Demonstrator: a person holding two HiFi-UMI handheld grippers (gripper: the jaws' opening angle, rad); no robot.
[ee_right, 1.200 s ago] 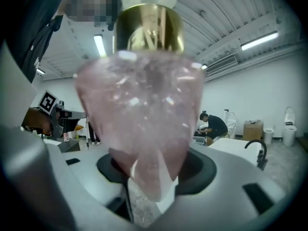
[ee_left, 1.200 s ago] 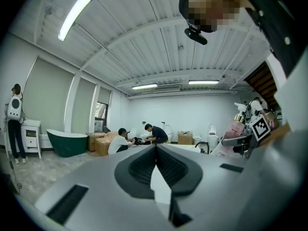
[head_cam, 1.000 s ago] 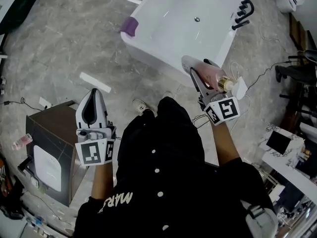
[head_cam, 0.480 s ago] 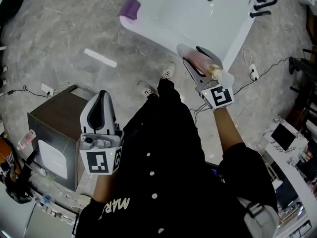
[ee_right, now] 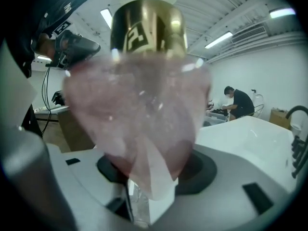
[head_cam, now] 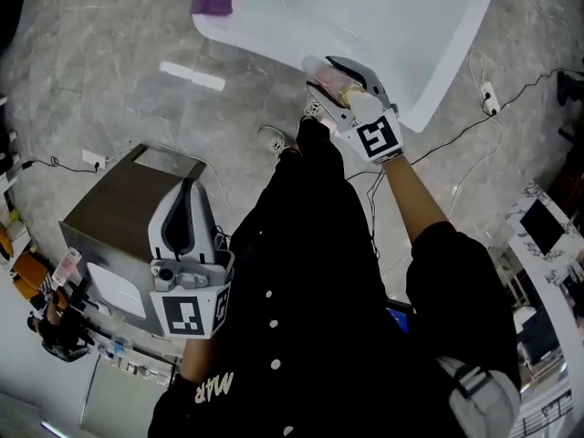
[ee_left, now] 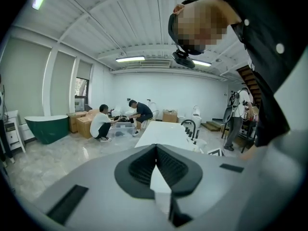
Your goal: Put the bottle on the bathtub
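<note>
Head view: the bathtub [head_cam: 438,89] has slid toward 12 o'clock since a second ago as I stepped in. My right hand-held gripper [head_cam: 328,73] now reaches its near rim at 1 o'clock, so I judge the set-down is close. It clamps the pink bottle [head_cam: 336,88], whose cap points back at 5 o'clock toward my wrist. My left hand-held gripper [head_cam: 189,190] idles at 7 o'clock by a brown cabinet [head_cam: 119,208].

Left gripper view: the jaws are pressed together with nothing in them.

Right gripper view: the jaws pinch the bottle's body, with the gold cap [ee_right: 147,25] at 12 o'clock. The white tub lies at 3 o'clock.
</note>
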